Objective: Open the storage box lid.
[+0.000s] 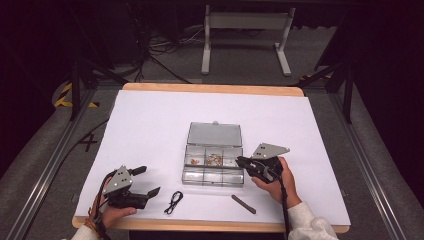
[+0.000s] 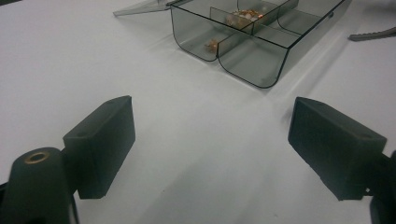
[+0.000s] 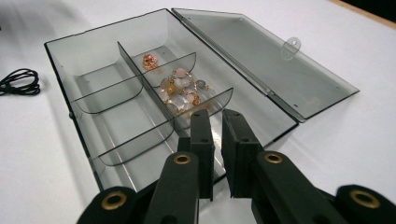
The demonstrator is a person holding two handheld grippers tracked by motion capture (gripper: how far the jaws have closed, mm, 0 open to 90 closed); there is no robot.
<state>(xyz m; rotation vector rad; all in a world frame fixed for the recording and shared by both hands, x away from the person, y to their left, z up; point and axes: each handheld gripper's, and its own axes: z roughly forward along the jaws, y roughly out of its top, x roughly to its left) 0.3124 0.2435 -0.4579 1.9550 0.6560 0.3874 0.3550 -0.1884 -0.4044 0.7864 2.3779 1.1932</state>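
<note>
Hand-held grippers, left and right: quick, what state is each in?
Left hand-held gripper: open, nothing between its jaws.
Right hand-held gripper: nearly shut, a narrow gap left, holding nothing, poised over the clear box.

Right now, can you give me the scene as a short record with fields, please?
box: clear compartment box, lid open flat on the table
contents: bead bracelet in the middle compartment, small trinket in the next one
right gripper: nearly shut, nothing between the jaws, over the box edge
left gripper: open, empty, on the white sheet
loose items: black cord, dark strip
</note>
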